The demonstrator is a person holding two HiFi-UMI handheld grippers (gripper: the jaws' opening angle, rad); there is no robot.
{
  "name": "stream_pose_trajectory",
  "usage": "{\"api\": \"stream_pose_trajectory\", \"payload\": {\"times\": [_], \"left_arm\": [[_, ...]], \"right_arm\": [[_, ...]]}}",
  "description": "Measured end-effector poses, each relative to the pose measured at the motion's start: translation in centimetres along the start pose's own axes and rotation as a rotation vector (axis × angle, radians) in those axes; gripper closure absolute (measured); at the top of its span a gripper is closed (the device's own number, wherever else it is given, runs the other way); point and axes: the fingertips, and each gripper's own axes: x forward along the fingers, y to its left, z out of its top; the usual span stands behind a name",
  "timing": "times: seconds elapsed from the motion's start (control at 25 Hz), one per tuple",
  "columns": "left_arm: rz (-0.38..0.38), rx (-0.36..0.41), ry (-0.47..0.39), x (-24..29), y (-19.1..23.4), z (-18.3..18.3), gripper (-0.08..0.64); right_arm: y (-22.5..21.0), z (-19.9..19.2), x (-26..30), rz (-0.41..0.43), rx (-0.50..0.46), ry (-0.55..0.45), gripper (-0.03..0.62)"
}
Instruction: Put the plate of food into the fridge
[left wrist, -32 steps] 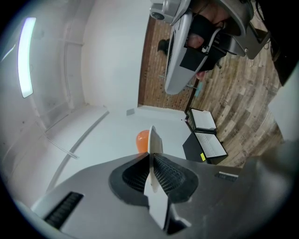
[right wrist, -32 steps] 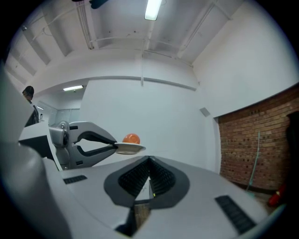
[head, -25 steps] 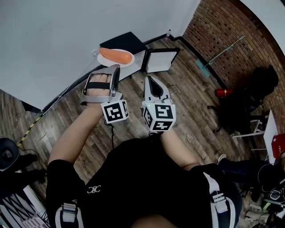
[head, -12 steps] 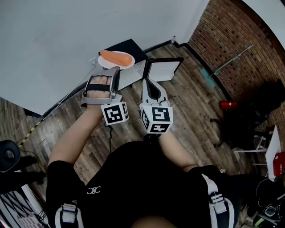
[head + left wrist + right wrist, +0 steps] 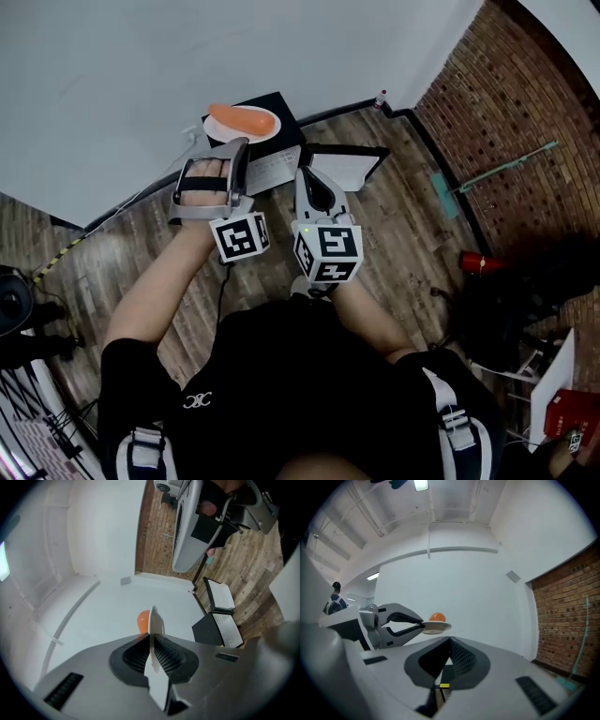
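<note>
A white plate (image 5: 246,132) carries an orange piece of food (image 5: 242,119). My left gripper (image 5: 241,147) is shut on the plate's near rim and holds it level in the air. In the left gripper view the plate (image 5: 153,619) stands edge-on between the pads, with the food (image 5: 142,619) behind it. My right gripper (image 5: 307,174) hangs just right of the left one, shut and empty. The right gripper view shows the left gripper (image 5: 419,626) carrying the plate (image 5: 436,627). Below the plate on the floor sits a black box (image 5: 274,107), perhaps the fridge, with an open white-lined door (image 5: 343,170).
A white wall (image 5: 141,66) rises behind the box and a brick wall (image 5: 525,94) runs along the right. A red extinguisher (image 5: 479,262) lies on the wooden floor (image 5: 403,225). A cable trails over the floor at the left. Dark gear stands at the lower left.
The box, floor and brick wall have drifted right and down in the head view. Both grippers keep their pose, the plate still held.
</note>
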Motion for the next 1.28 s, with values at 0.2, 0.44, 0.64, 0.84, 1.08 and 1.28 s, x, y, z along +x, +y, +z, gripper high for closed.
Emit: {"api": "stream_pose_trajectory", "payload": {"times": [0.2, 0.44, 0.64, 0.84, 1.08, 1.28], "left_arm": [[0.015, -0.017, 0.040, 2.4, -0.9, 1.3, 0.534], [0.004, 0.000, 0.046, 5.2, -3.1, 1.4, 0.534], [0.028, 0.026, 0.004, 7.1, -6.7, 1.4, 0.534], [0.116, 0.043, -0.074, 9.0, -15.7, 0.2, 0.534], [0.201, 0.040, -0.132, 11.9, -29.8, -2.2, 0.534], [0.198, 0.032, -0.122, 15.2, -40.8, -4.7, 0.532]], "right_arm": [[-3.4, -1.3, 2.3, 0.033, 0.000, 0.026, 0.578], [-5.1, -2.5, 5.4, 0.062, 0.000, 0.026, 0.578], [-6.3, -5.5, 8.0, 0.074, -0.011, 0.010, 0.578], [-8.0, -14.2, 11.9, 0.067, -0.032, -0.042, 0.578], [-10.1, -27.9, 17.5, 0.058, -0.068, -0.107, 0.578], [-12.3, -38.0, 21.2, 0.034, -0.088, -0.133, 0.578]]}}
